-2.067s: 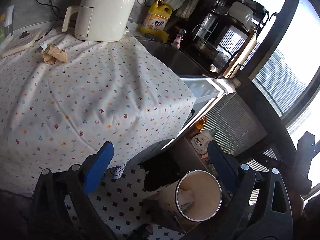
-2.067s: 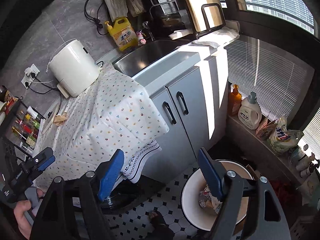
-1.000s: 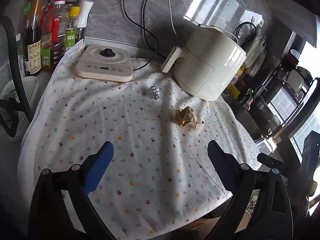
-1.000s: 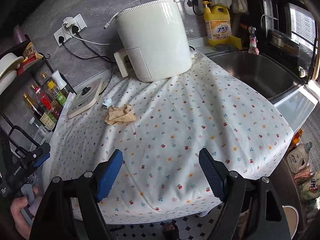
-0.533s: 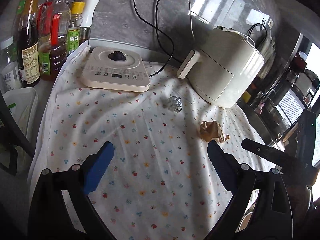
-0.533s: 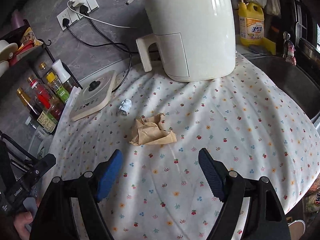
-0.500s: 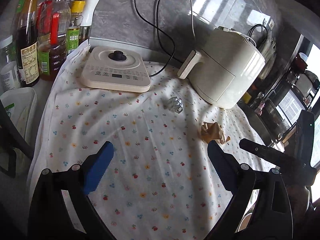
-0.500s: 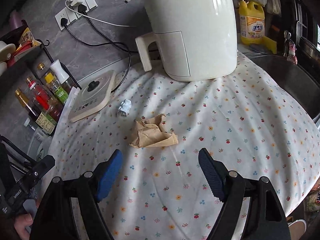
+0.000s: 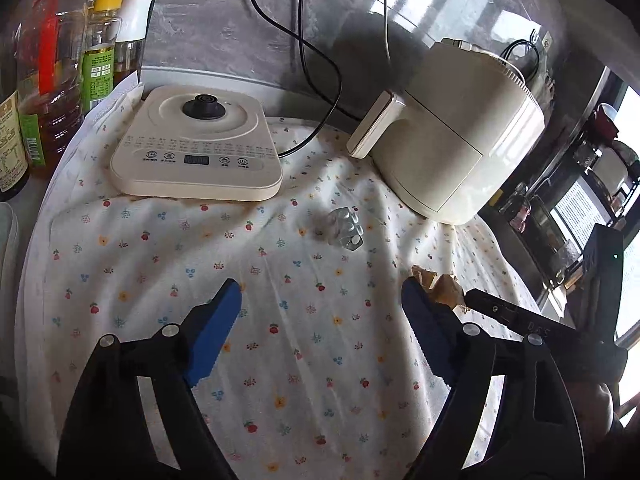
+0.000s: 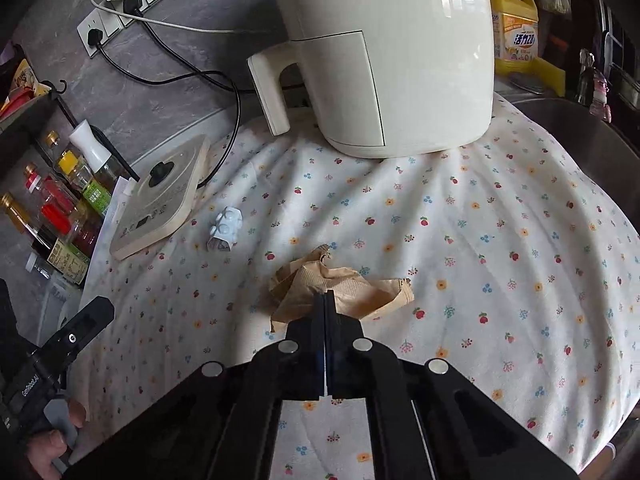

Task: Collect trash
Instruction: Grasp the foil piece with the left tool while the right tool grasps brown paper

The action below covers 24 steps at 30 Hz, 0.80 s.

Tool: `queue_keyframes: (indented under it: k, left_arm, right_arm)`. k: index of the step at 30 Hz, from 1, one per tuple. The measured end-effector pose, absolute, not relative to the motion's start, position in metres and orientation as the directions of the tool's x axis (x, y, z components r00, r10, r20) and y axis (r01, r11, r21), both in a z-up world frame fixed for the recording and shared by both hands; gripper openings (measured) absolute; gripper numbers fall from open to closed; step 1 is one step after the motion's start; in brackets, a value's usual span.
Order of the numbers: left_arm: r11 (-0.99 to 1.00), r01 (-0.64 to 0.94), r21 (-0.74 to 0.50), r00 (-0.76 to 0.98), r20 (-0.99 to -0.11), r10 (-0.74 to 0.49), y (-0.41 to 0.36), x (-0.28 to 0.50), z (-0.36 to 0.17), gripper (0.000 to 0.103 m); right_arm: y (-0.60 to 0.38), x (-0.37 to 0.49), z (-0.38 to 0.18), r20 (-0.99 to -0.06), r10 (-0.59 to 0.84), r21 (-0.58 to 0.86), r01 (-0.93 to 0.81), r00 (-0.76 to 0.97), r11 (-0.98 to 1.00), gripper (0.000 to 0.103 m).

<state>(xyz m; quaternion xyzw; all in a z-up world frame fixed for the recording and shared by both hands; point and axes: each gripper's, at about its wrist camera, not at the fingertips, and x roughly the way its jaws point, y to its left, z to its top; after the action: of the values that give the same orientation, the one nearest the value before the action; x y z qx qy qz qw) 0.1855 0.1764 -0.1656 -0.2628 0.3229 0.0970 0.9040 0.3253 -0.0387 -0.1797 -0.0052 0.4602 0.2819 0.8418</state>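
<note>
We had the worktop under its white flower-printed cloth (image 10: 500, 240), with the big cream air fryer (image 10: 400, 60) standing well beyond the right claw (image 10: 324, 296) and the flat cream cooker plate (image 9: 196, 152) ahead of the left claw (image 9: 320, 288).

The crumpled brown paper napkin (image 10: 360, 292) lay right at the right claw's tips. Its jaws had just been closing and were pressed together over the napkin's near edge; we could not tell whether a fold was truly caught. We judged a slow, straight lift best, watching that the napkin rose with the tips and not the cloth.

The left claw's jaws had just been closing a little yet stood spread with nothing between them. The small crumpled silver-white pill blister (image 10: 226, 228) lay ahead of it, slightly right.
</note>
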Motion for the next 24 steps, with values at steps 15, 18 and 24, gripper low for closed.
queue_keyframes:
  k: [15,18,24]
  left_arm:
    - [0.865,-0.312,-0.392,0.731,-0.681,-0.045,0.177,0.280,-0.189,0.060]
    - [0.867,-0.313,-0.388,0.712,-0.700,-0.055,0.175,0.296,-0.197,0.056]
    - [0.864,-0.320,-0.388,0.697,-0.714,-0.062,0.173,0.300,-0.203,0.030]
  right_arm:
    - [-0.081,0.329,-0.153,-0.751,0.473,0.287,-0.418,0.460,0.862,0.005]
    - [-0.083,0.327,-0.153,-0.755,0.462,0.273,-0.417,0.466,0.867,0.006]
    - [-0.087,0.325,-0.154,-0.752,0.453,0.269,-0.405,0.479,0.874,0.049]
